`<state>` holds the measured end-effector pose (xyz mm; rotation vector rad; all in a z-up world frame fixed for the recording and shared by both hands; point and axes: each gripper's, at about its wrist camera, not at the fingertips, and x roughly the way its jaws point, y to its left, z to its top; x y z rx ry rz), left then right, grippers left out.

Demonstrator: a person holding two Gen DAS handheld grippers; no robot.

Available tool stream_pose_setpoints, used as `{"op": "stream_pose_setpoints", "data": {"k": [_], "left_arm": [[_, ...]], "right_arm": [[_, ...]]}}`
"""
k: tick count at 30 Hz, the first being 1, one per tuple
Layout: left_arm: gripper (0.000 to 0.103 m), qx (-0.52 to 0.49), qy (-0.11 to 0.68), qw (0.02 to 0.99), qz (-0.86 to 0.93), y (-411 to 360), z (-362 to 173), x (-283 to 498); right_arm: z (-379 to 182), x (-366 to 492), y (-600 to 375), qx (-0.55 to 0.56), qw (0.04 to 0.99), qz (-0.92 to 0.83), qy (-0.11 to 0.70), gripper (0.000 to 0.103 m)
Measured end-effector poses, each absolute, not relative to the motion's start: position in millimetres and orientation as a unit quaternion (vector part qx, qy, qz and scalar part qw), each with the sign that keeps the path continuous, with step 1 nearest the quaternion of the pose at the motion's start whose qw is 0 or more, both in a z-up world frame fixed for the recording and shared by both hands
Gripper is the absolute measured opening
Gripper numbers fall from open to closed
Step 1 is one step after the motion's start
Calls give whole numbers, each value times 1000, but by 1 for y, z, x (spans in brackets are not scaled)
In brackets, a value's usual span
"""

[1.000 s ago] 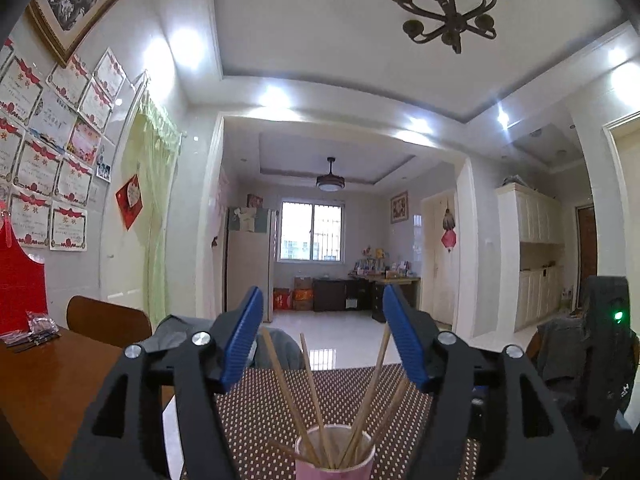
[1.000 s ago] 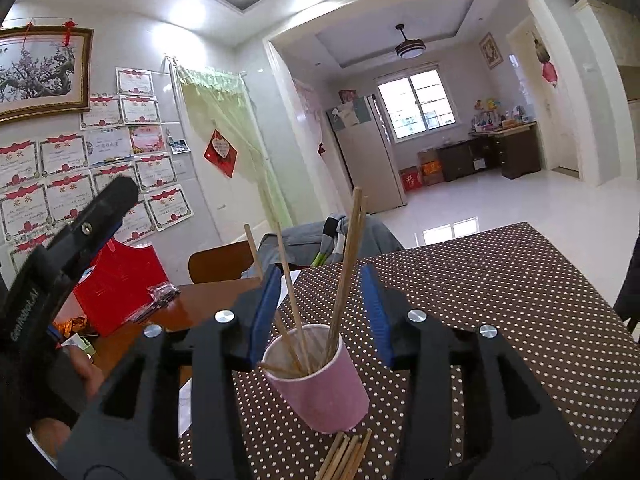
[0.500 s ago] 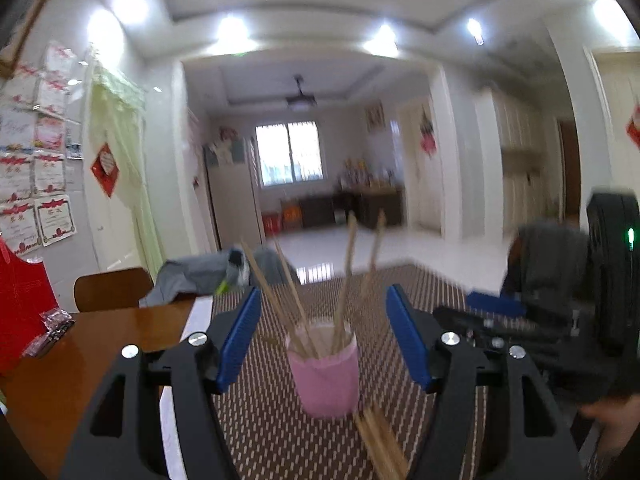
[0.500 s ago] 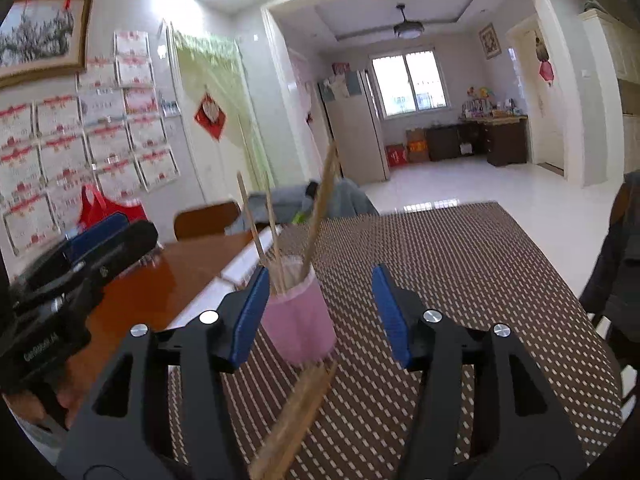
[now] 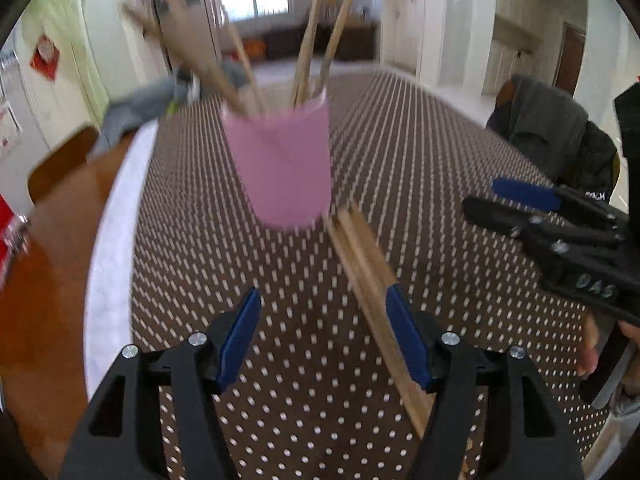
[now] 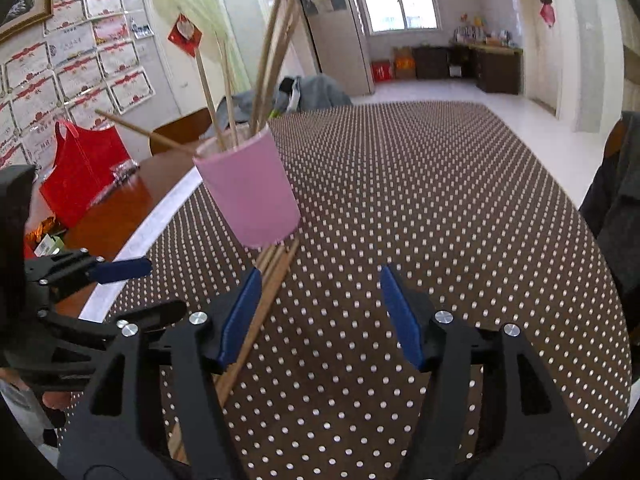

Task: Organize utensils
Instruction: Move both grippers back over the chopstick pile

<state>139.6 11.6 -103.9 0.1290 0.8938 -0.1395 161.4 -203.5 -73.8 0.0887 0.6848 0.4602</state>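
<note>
A pink cup (image 5: 286, 168) stands upright on the brown dotted tablecloth (image 5: 400, 140) and holds several wooden chopsticks (image 5: 316, 36). A bundle of loose chopsticks (image 5: 368, 276) lies flat on the cloth right in front of the cup. My left gripper (image 5: 322, 332) is open and empty, low over the cloth, with the bundle running past its right finger. My right gripper (image 6: 318, 312) is open and empty; the cup (image 6: 250, 188) is ahead to its left, and the bundle (image 6: 260, 304) passes by its left finger. Each gripper shows in the other's view.
A red bag (image 6: 80, 172) and small packets sit on the bare wooden table (image 6: 132, 200) to the left. A chair with a dark jacket (image 5: 560, 140) stands at the right edge. A wooden chair back (image 6: 184, 132) stands beyond the table.
Both grippers have tilted down and drawn back from the cup. The cup, once between the fingers, now stands ahead of them, and the loose bundle has come into view.
</note>
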Motion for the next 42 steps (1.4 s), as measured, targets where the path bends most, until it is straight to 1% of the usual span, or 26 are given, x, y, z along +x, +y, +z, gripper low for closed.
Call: {"op": "stream_pose_setpoints", "data": {"k": [4, 11, 19, 22, 23, 24, 31, 32, 34, 36, 37, 39, 42], "left_arm": [[64, 59, 470, 878, -68, 14, -120, 149], [64, 65, 491, 866, -64, 11, -137, 158], [65, 61, 488, 869, -57, 8, -136, 172], [69, 46, 498, 865, -54, 11, -138, 182], [70, 46, 512, 856, -51, 11, -142, 188], [72, 49, 506, 860, -43, 11, -142, 191], [71, 45, 507, 859, -49, 21, -140, 191], [70, 46, 508, 859, -52, 23, -140, 191], [64, 49, 507, 858, -61, 29, -139, 187], [51, 50, 507, 858, -64, 36, -137, 186], [48, 50, 507, 858, -65, 39, -139, 187], [38, 49, 506, 858, -67, 44, -139, 187], [31, 40, 503, 860, -71, 51, -139, 188]], "right_arm": [[-83, 165, -203, 42, 908, 224, 353, 63], [-89, 166, -200, 46, 903, 229, 361, 63], [-93, 166, -198, 40, 902, 232, 362, 63], [-95, 165, -195, 32, 902, 233, 363, 64], [-96, 165, -194, 31, 901, 234, 363, 64], [-95, 165, -192, 30, 901, 234, 364, 64], [-98, 166, -194, 34, 898, 235, 371, 64], [-99, 166, -194, 33, 897, 236, 373, 64], [-99, 165, -193, 29, 896, 238, 375, 64], [-100, 165, -192, 24, 895, 239, 377, 64], [-101, 165, -192, 22, 894, 239, 379, 64], [-102, 165, -188, 16, 892, 238, 384, 64], [-105, 167, -182, -1, 888, 233, 396, 64]]}}
